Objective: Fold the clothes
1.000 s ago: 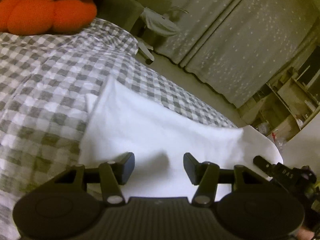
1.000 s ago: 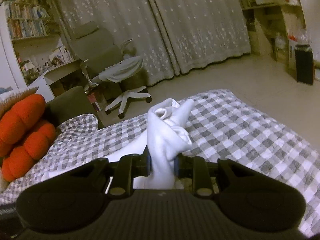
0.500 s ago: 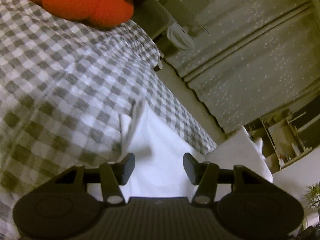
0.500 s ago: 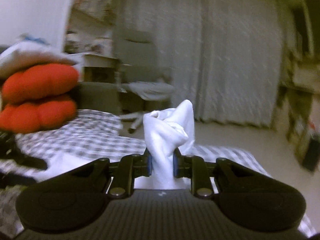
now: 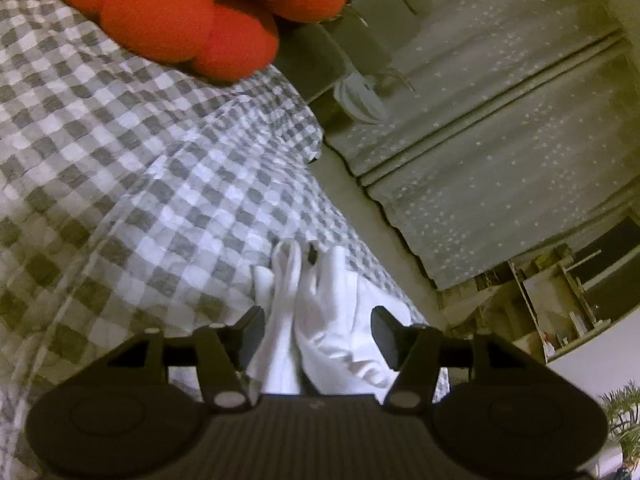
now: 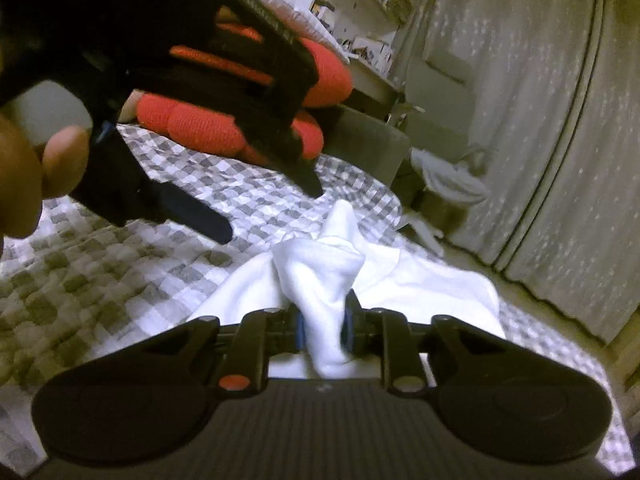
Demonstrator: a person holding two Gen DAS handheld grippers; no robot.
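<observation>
A: R tool (image 6: pixel 323 326) clamps a bunched fold of the white garment (image 6: pixel 420 284), rest draped on the checked bed (image 6: pixel 120 264).

B: And L tool (image 5: pixel 318 322)?

A: Jaws just widened, apart, pads clear of the cloth ridge that lies between them. Ridge runs straight ahead, away from the tool. L is nearest it, so likely grabs next.

A bed (image 5: pixel 132 168) with a grey-and-white checked cover fills the left; an orange cushion (image 5: pixel 188 20) lies upper left, a white garment (image 6: pixel 420 284) lower centre.
</observation>
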